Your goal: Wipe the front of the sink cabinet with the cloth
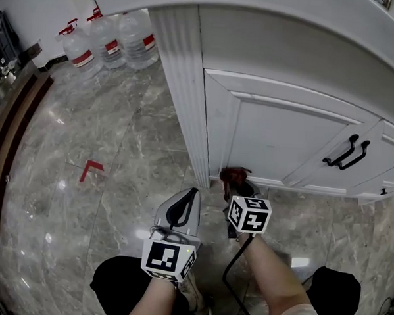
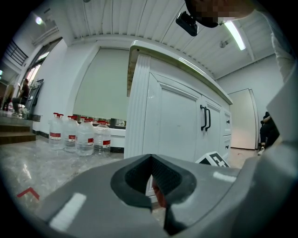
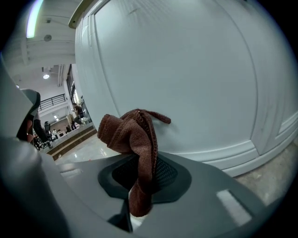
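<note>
The white sink cabinet (image 1: pixel 277 131) fills the upper right of the head view, its door (image 3: pixel 186 83) close in front of the right gripper view. A brown cloth (image 3: pixel 135 139) bunches up from my right gripper (image 3: pixel 139 186), which is shut on it. In the head view the cloth (image 1: pixel 234 176) sits at the door's lower left corner, against or just off the panel, with the right gripper (image 1: pixel 238 188) below it. My left gripper (image 1: pixel 184 209) hangs low beside it over the floor, jaws shut and empty (image 2: pixel 151 186).
Three water bottles (image 1: pixel 107 40) stand on the marble floor left of the cabinet's fluted corner post (image 1: pixel 181 87). A black door handle (image 1: pixel 345 153) sits at the right. A red tape mark (image 1: pixel 89 170) lies on the floor. A black cable (image 1: pixel 234 274) trails between the person's legs.
</note>
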Available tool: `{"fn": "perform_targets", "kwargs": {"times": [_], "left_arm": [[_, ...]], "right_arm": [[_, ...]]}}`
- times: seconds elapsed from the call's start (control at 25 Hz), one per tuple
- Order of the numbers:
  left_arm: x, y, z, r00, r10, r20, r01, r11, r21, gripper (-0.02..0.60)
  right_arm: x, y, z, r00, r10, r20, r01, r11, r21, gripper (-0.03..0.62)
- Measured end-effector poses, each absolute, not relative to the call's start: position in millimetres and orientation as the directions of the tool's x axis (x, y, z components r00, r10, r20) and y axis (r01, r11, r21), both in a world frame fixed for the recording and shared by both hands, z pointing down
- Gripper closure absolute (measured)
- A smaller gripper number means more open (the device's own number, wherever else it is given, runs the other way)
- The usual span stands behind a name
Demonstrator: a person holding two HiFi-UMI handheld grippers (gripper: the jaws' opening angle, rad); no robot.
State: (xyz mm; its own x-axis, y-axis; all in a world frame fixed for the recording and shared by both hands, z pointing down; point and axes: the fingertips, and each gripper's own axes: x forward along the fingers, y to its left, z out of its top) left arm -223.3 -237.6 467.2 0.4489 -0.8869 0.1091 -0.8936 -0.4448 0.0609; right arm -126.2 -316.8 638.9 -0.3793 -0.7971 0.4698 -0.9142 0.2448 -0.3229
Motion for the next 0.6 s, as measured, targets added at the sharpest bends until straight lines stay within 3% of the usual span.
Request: {"fn": "perform_targets", "kwargs": {"times": [0.6], "left_arm": [[-169.8,-245.7,473.0,0.509,-0.852,0.119,-0.861,-0.504,0.071,0.581]], "right_arm": [[-27.1,-303.1,634.7,-0.252,-0.831,0.496,-0.957,0.137,-0.256,0.510]]}}
